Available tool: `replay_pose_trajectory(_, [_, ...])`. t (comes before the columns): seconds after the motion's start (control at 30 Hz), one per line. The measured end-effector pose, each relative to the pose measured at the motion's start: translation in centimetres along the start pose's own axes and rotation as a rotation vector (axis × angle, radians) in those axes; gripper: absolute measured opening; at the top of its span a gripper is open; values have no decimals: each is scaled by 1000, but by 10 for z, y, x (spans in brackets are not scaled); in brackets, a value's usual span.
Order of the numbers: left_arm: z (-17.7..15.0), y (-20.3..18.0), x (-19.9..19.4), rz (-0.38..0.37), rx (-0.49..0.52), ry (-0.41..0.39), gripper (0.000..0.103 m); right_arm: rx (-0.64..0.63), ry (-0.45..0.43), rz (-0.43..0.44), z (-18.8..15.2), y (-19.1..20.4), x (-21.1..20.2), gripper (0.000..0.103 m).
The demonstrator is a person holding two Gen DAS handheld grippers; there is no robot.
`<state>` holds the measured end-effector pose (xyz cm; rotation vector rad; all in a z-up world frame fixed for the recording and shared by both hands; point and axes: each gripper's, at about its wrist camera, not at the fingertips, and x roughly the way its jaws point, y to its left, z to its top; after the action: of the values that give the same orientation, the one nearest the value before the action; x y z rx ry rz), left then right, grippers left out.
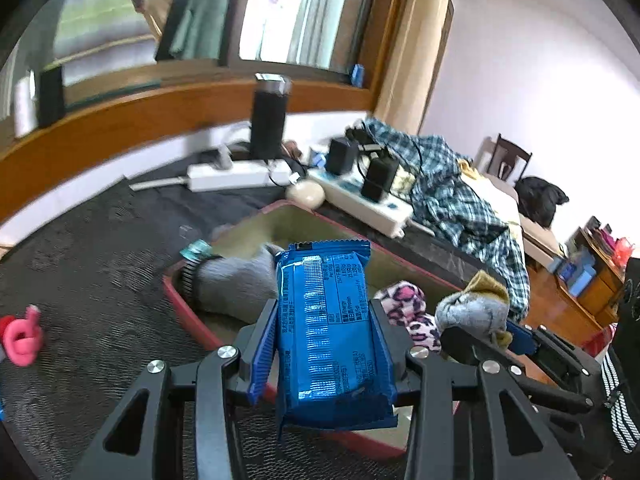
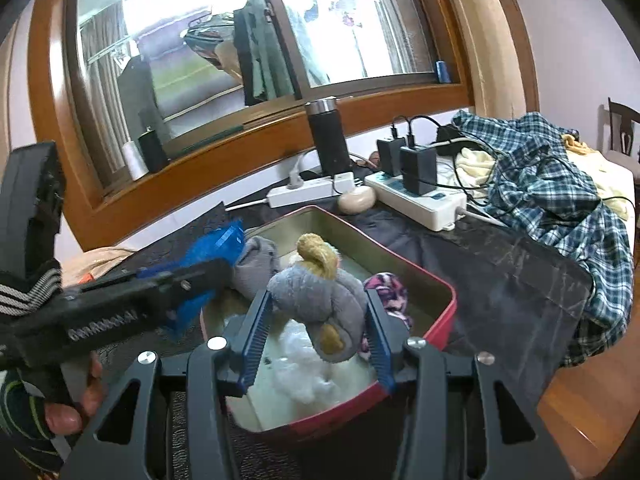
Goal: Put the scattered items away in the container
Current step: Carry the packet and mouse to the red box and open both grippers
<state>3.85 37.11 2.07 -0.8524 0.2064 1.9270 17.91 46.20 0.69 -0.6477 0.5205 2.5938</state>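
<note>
Room: bedroom-like space with a wood-framed window (image 2: pixel 248 52) behind a dark-covered table (image 2: pixel 500 276); a plaid shirt (image 2: pixel 560 192), power strips (image 2: pixel 416 196) and a black flask (image 2: pixel 328 136) lie beyond both tools.
Container: red-sided tin (image 2: pixel 436 316) with a pale inside, directly ahead of and below both tools; a grey sock (image 1: pixel 236 280), a pink leopard-print sock (image 1: pixel 404 308) and some white fluff (image 2: pixel 308 372) lie in it.
Left tool (image 1: pixel 324 340): clenched on a blue snack packet (image 1: pixel 328 320), which stands upright between the fingers above the tin's near wall.
Right tool (image 2: pixel 318 316): clamped on a rolled grey-and-mustard sock (image 2: pixel 320 292), held above the middle of the tin.
Hand pose: both tools angle forward and downward over the tin, close side by side; in the right wrist view the left tool crosses in from the left with the person's hand (image 2: pixel 76 396) gripping its handle low down.
Left outside: a pink rubbery item (image 1: pixel 26 340) lies on the table, well off to the left tool's left.
Risk, packet: likely to tip over the rim and land on the table if released this near the wall.
Risk, collision: the tools are close; lowering together could knock them and shake a grip loose.
Risk, sock: the soft roll may unroll or snag on a ribbed pad when let go.
</note>
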Motion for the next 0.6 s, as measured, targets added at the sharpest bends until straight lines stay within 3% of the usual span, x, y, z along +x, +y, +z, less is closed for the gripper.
replay_pose_trajectory(0.03, [0,0,2,3,-3,1,69,11,2,0,0,-3,2,52])
replay_pose_trajectory(0.07, [0,0,4,6,-6,1,78,23,2,1,0,-7,3,54])
replay_pose_trajectory(0.1, [-1,0,6,9,-9,2,80,33,3,2,0,-10,4,55])
replay_pose_trajectory(0.17, [0,4,7,-5,-19,2,81,40,1,1,0,-11,5,60])
replay_pose_trajectory(0.6, [-3,29,1,16,-69,-14,81,53,3,-20,0,-8,6,60])
